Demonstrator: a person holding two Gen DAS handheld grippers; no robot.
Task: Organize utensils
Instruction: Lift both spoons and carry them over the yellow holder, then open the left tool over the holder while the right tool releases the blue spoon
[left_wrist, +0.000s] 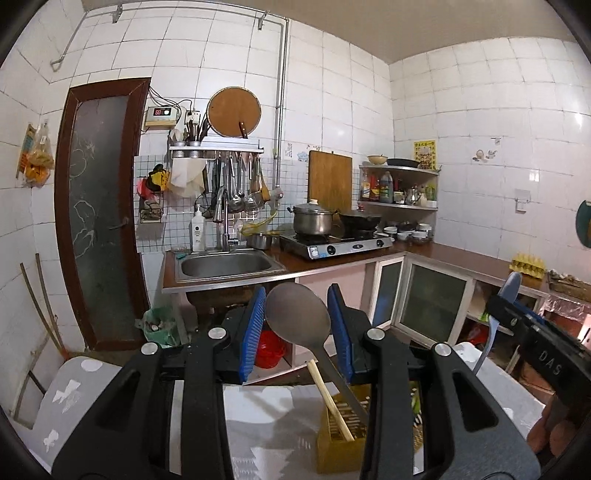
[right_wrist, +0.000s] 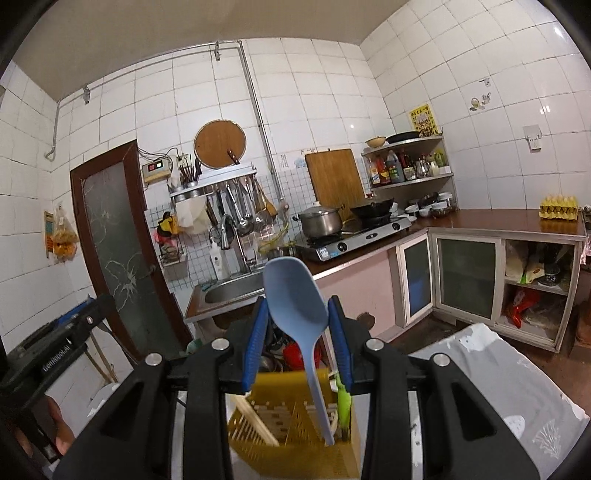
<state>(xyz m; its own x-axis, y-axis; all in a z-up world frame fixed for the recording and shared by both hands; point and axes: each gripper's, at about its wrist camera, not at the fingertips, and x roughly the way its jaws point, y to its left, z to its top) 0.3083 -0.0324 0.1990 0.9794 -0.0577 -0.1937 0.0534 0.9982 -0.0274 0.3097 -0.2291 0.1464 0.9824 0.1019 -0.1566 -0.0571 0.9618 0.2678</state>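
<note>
1. My left gripper (left_wrist: 297, 325) has its blue pads (left_wrist: 255, 328) spread, one on each side of the grey spoon (left_wrist: 297, 317). I see a gap on both sides of the bowl, so it pinches nothing.
2. The grey spoon stands with its handle down in the yellow holder (left_wrist: 341, 443) and leans a little. I think the holder carries it, not my gripper. A wooden stick (left_wrist: 330, 402) stands beside it in the same holder.
3. My right gripper (right_wrist: 297, 338) is also spread, around the light blue spoon (right_wrist: 295, 299). The bowl comes very close to the pads (right_wrist: 338, 332), but I cannot tell if it touches them.
4. The blue spoon's handle goes down into the yellow holder (right_wrist: 266, 391), next to a green utensil (right_wrist: 343, 402).
5. The holder stands on a grey table (right_wrist: 498, 387), near my side, so both grippers reach it from above.
6. My judgement: both spoons are already stored upright, and the open fingers are for letting go without tipping them.
7. The risk: if I pull back crooked, a pad can catch a bowl and tilt the holder.
</note>
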